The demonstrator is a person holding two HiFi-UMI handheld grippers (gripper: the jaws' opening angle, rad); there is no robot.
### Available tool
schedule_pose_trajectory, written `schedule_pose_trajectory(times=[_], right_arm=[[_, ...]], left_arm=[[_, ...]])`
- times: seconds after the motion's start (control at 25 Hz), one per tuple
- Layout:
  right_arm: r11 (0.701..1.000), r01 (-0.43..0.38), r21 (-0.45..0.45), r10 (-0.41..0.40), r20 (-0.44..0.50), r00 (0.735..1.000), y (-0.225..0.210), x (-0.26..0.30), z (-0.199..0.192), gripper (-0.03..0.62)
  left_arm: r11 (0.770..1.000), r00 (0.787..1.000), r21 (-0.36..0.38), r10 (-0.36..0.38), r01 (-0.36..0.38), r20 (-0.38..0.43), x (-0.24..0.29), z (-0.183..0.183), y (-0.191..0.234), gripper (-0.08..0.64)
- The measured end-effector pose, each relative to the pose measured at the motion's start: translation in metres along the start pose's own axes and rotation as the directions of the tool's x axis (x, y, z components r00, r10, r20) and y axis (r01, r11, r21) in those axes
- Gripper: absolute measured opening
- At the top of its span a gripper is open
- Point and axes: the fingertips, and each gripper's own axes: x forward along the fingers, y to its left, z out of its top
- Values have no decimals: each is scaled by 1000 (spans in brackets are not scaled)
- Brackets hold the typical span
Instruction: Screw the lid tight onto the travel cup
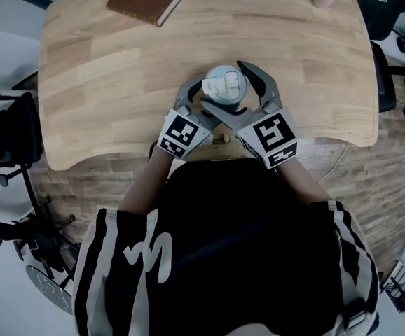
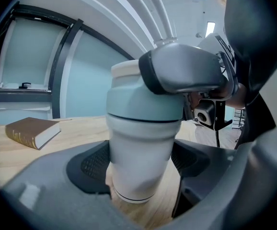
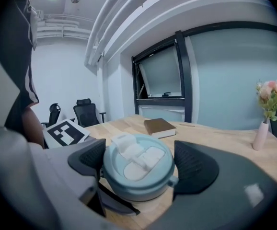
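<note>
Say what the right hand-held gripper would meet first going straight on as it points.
The lid, already between its jaws on the travel cup; past it, probably the brown book.

Right gripper point(image 3: 141, 163) fingers point(image 3: 196, 166) sit either side of the pale-blue lid point(image 3: 137, 169) on the travel cup point(image 3: 145, 205). Both look in contact, though the gap is hard to confirm. Brown book point(image 3: 160, 126) lies behind on the worktop point(image 3: 220, 140), and a flower vase point(image 3: 260, 134) is far right.
</note>
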Motion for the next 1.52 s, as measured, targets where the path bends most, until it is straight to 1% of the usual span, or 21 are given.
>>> schedule_pose_trajectory(times=[0.16,0.32,0.48,0.56,0.64,0.76,0.84,0.92,1.0,1.12,1.2,1.28,1.36,1.4,1.52], right_arm=[[998,57,30,-57,-3,998,-4,-1,-2,445],[994,100,31,-99,-30,995,-3,2,0,445],[993,118,30,-117,-28,993,-2,1,-1,445],[993,114,30,-113,-25,993,-2,1,-1,446],[996,84,23,-84,-29,996,-1,2,-2,446],[1000,1,-11,-1,-43,999,2,3,-7,449],[998,-48,-45,46,-31,998,1,0,-4,464],[989,-121,-90,120,-15,993,3,-3,1,472],[966,-227,-126,228,-1,974,10,-7,6,472],[916,-364,-168,370,2,929,14,-11,11,472],[877,-441,-191,448,-8,894,16,-13,13,472],[827,-520,-213,527,-29,849,21,-15,13,472],[778,-576,-250,580,-64,812,22,-16,7,472],[762,-590,-266,592,-82,802,21,-15,4,472],[738,-613,-281,610,-110,785,20,-11,-1,466]], left_arm=[[1000,1000,3,0,0,-3,0,0,0,403],[1000,1000,0,-1,1,-5,-1,0,1,403],[1000,1000,0,-1,1,-6,-1,0,0,403],[1000,1000,0,-1,1,-6,-1,0,0,403],[1000,1000,0,-1,1,-6,-1,0,0,403],[1000,1000,0,-2,2,-9,1,0,0,403],[1000,1000,1,-2,2,-11,1,-1,0,403],[1000,1000,3,-2,2,-13,1,-1,0,403],[1000,1000,4,-2,2,-13,1,-1,0,404],[1000,1000,1,-4,4,-11,1,0,-1,405],[1000,1000,2,-6,6,-10,1,-1,-1,403],[1000,1000,2,-7,7,-10,1,0,-1,404],[1000,1000,2,-6,6,-9,1,0,-1,405],[1000,1000,2,-6,6,-9,1,0,-1,405],[1000,1000,2,-4,4,-8,1,0,-1,403]])
